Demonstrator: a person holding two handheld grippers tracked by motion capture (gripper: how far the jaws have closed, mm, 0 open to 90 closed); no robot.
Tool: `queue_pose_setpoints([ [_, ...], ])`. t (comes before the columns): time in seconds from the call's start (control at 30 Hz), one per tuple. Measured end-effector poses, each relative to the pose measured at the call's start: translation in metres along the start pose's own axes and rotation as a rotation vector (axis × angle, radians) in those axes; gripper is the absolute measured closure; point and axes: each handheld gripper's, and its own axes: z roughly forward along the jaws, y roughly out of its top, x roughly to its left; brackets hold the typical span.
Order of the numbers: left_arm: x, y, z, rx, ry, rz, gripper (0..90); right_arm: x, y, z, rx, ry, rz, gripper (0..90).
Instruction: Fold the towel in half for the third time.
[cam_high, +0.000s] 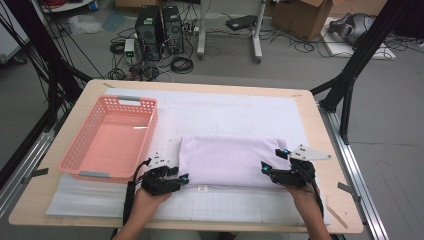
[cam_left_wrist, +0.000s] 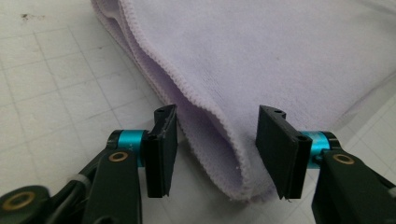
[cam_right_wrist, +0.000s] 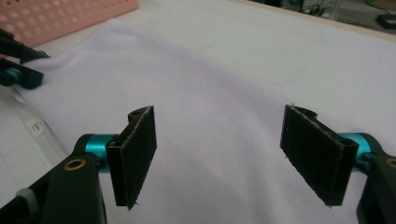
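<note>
Folded lilac towel (cam_high: 227, 161) lies flat on the white gridded mat (cam_high: 210, 207), near the front edge of the wooden table (cam_high: 325, 140), just right of the pink plastic basket (cam_high: 112, 137). Towel and basket look apart, narrow gap between them.

Left gripper (cam_high: 183, 179) sits at the towel's near-left corner. In the left gripper view the corner's folded layers (cam_left_wrist: 219, 144) pass between the jaws; both pads stand clear of the cloth, gap visible on each side. Jaws about half open, no grip on the fabric yet.

Right gripper (cam_high: 270, 162) is at the towel's near-right corner, grey three-cornered plate (cam_high: 307, 152) on top. In the right gripper view its jaws stand wide apart above the towel surface (cam_right_wrist: 219, 140), nothing pinched between them. Pads look to hover over the cloth; contact can't be told from this angle.

The left gripper (cam_right_wrist: 18, 70) also shows far off in the right gripper view at the towel's other corner, with the basket wall (cam_right_wrist: 70, 14) behind it.

Both forearms come in from the bottom of the high view.
</note>
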Motion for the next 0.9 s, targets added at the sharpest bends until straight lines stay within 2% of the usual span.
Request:
queue_pose_setpoints([
  [0.13,-0.003,-0.001,0.000,0.006,-0.006,0.008,61.3,0.013,0.019,0.026,0.009,0.041,-0.036,26.3],
  [0.2,-0.003,-0.001,0.000,0.004,-0.002,-0.018,64.9,0.018,0.027,0.041,0.030,0.060,-0.058,26.3],
  [0.3,-0.004,-0.001,0.001,0.010,-0.027,-0.028,73.4,0.022,0.036,0.062,0.063,0.083,-0.069,27.4],
  [0.33,-0.005,-0.001,0.002,0.009,-0.023,-0.032,74.7,0.023,0.039,0.068,0.071,0.095,-0.073,27.5],
  [0.37,-0.005,-0.001,0.002,0.010,-0.024,-0.029,75.4,0.024,0.042,0.074,0.084,0.102,-0.072,27.5],
  [0.63,-0.002,0.000,0.001,0.021,-0.041,-0.085,76.8,0.031,0.071,0.128,0.178,0.148,-0.117,27.1],
  [0.77,0.000,0.000,0.001,0.027,-0.055,-0.112,76.5,0.039,0.081,0.157,0.231,0.169,-0.151,27.1],
  [0.9,0.000,-0.001,0.000,0.027,-0.060,-0.118,75.6,0.051,0.089,0.183,0.277,0.193,-0.190,27.2],
])
